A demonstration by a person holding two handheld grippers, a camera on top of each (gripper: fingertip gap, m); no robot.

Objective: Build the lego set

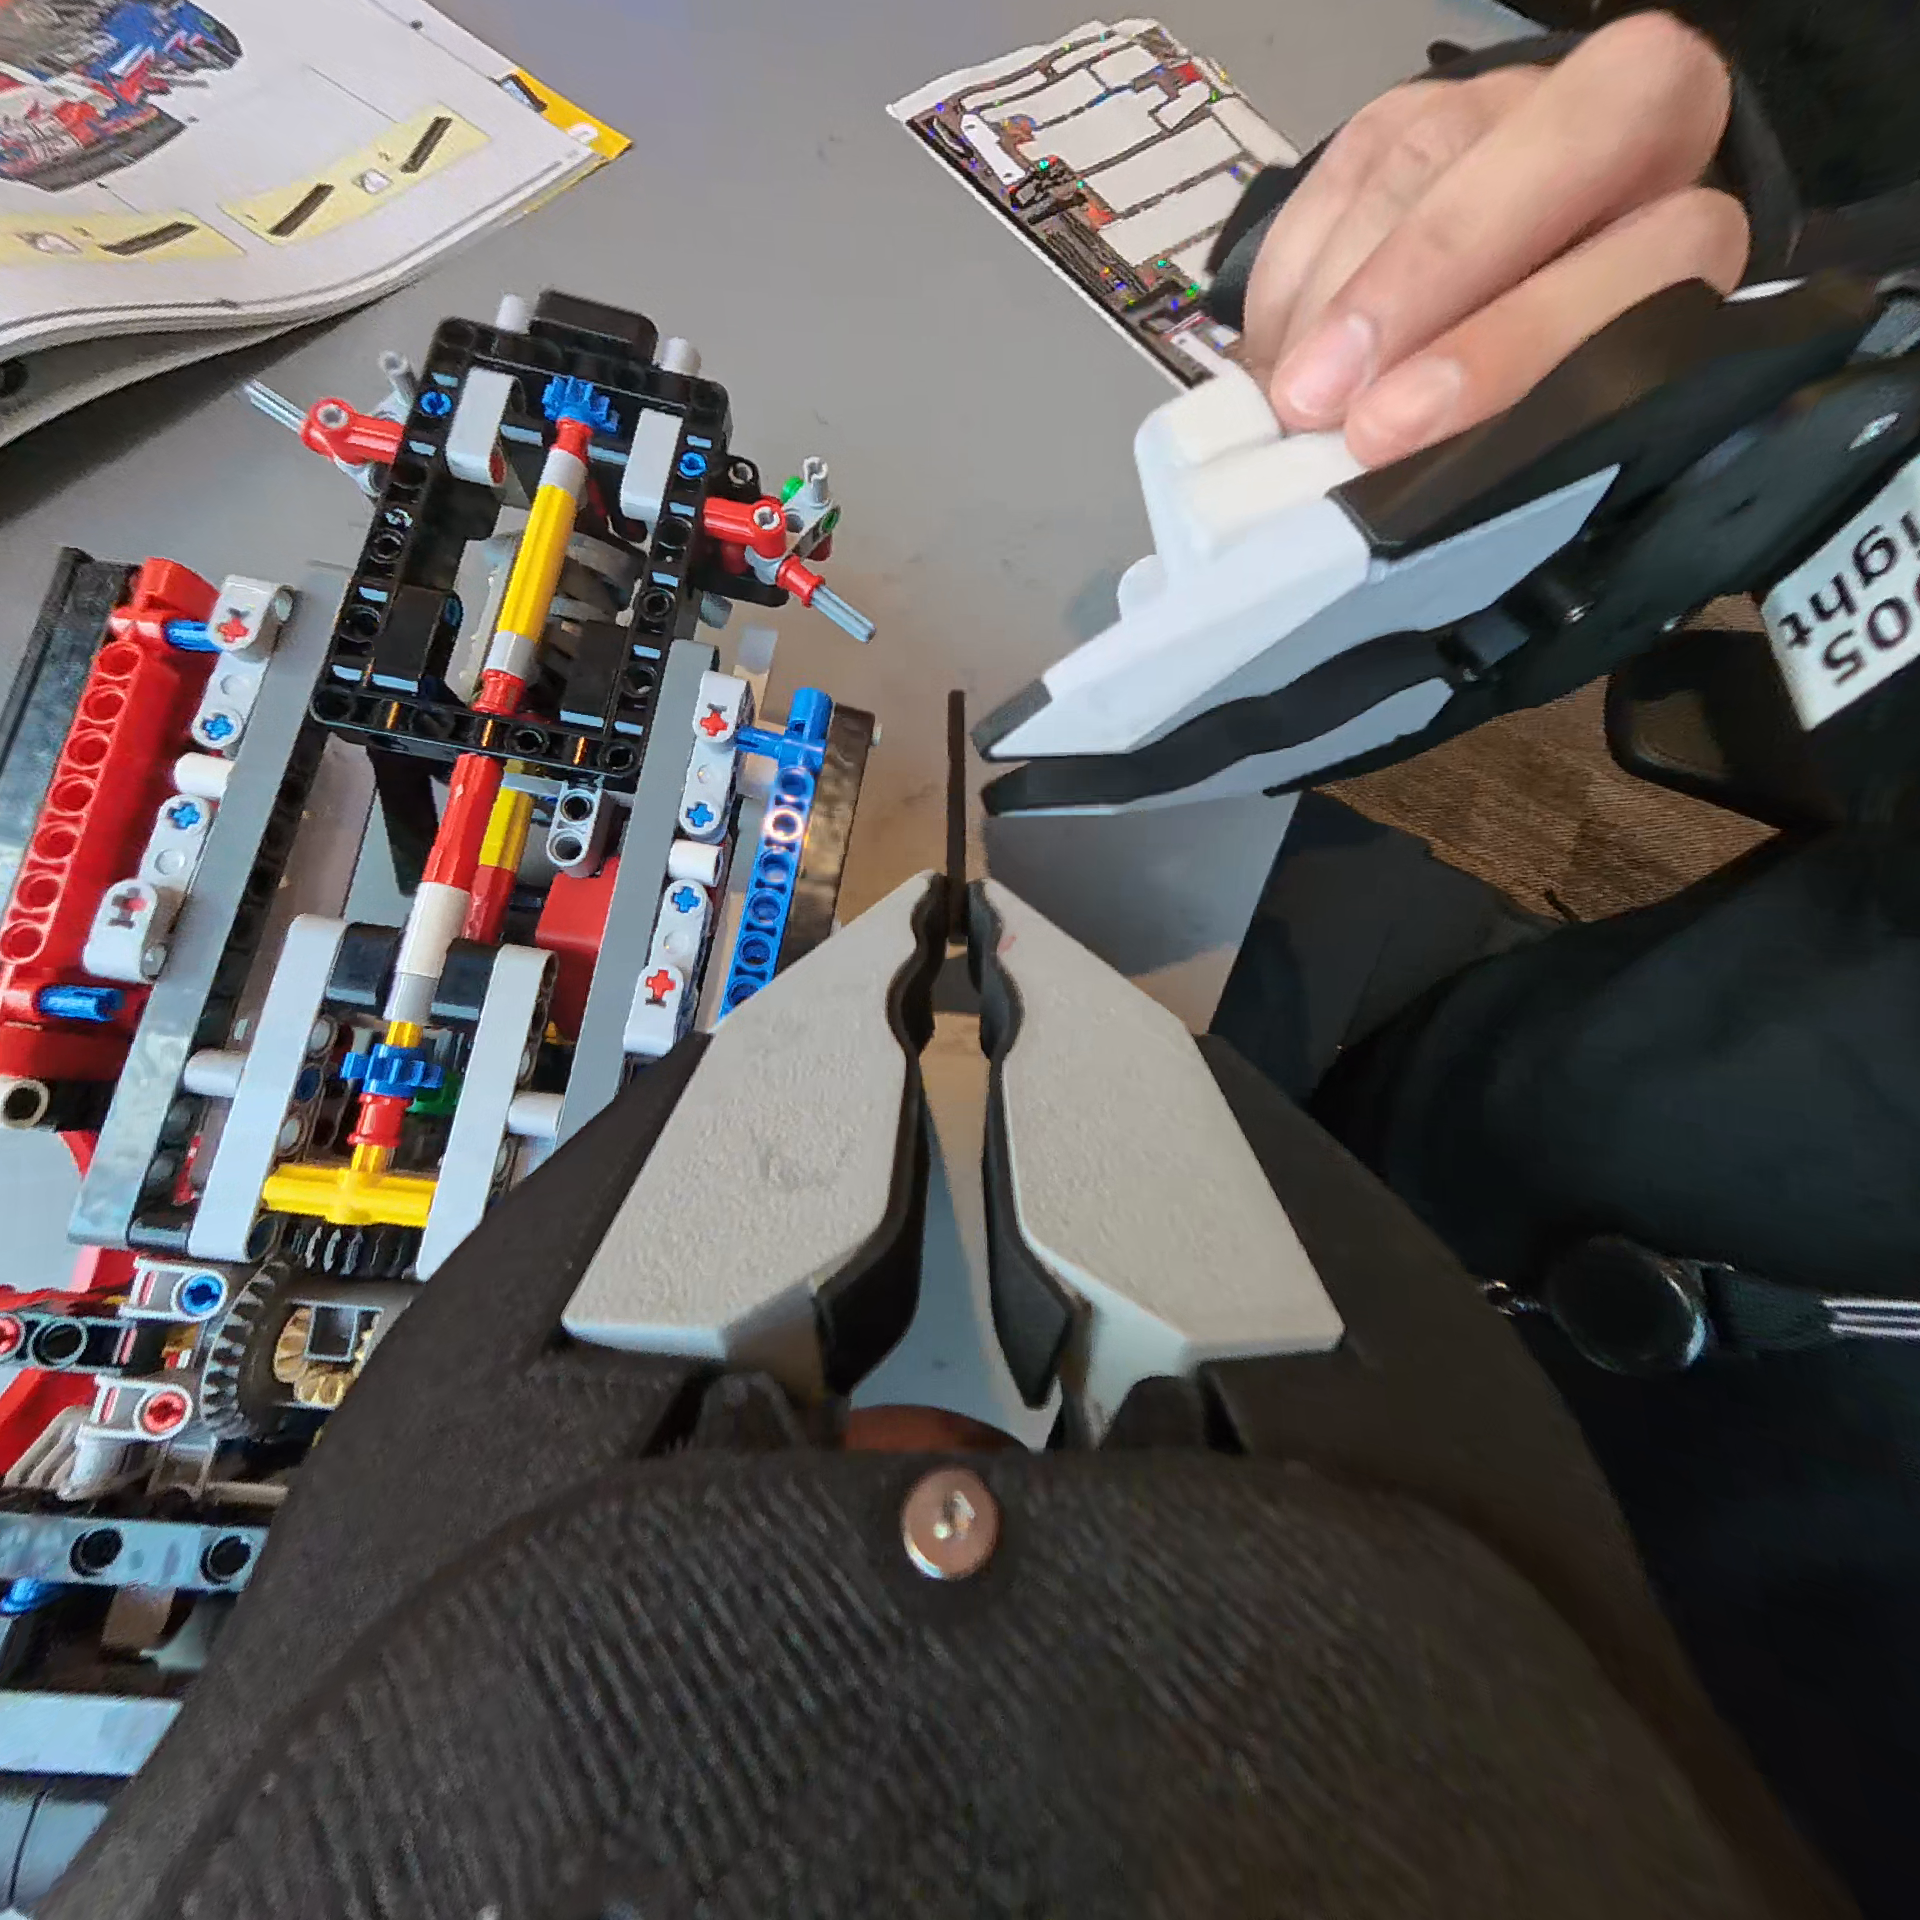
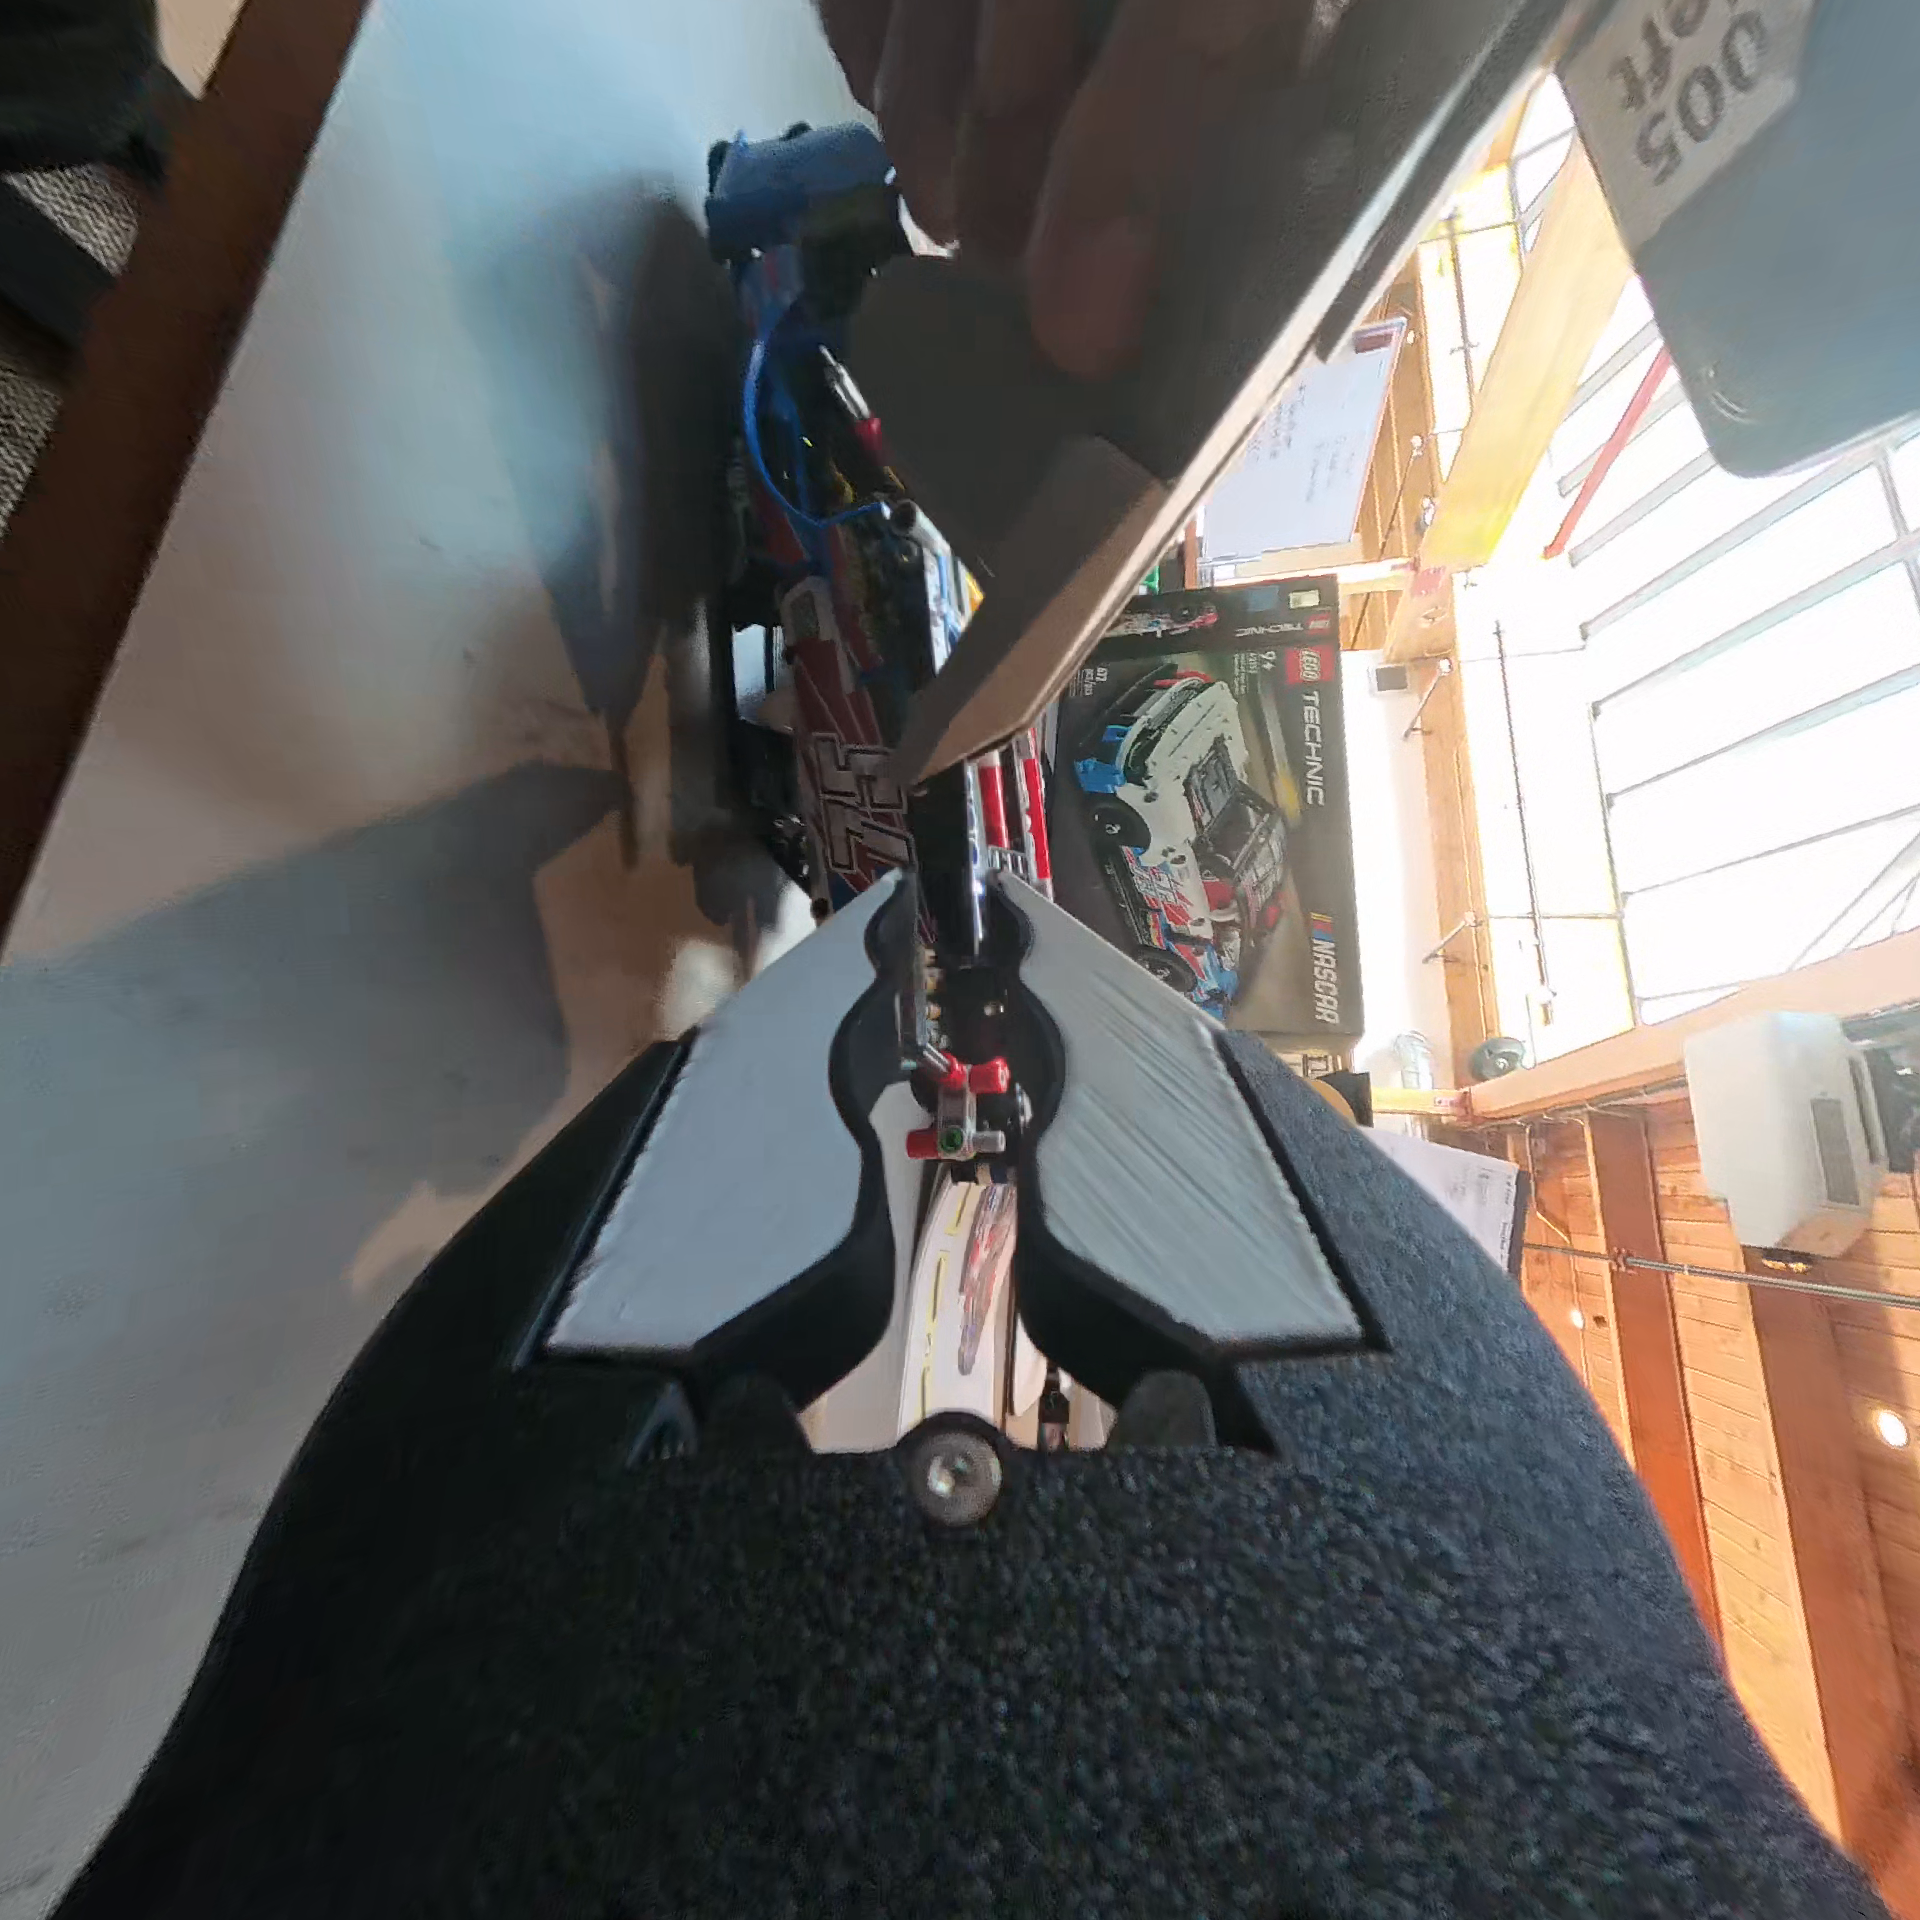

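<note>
The lego chassis sits on the bench, left of the left tool. Behind it lies the instruction booklet. The sticker sheet lies behind and to its right.

Bare table between chassis and right gripper.

Lego chassis cut off at left edge and partly behind left tool, instruction booklet cropped far left, blue model end blurred

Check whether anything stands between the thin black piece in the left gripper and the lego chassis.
Nothing visible does. The thin black piece in the left gripper has only bare table toward the lego chassis.
</note>
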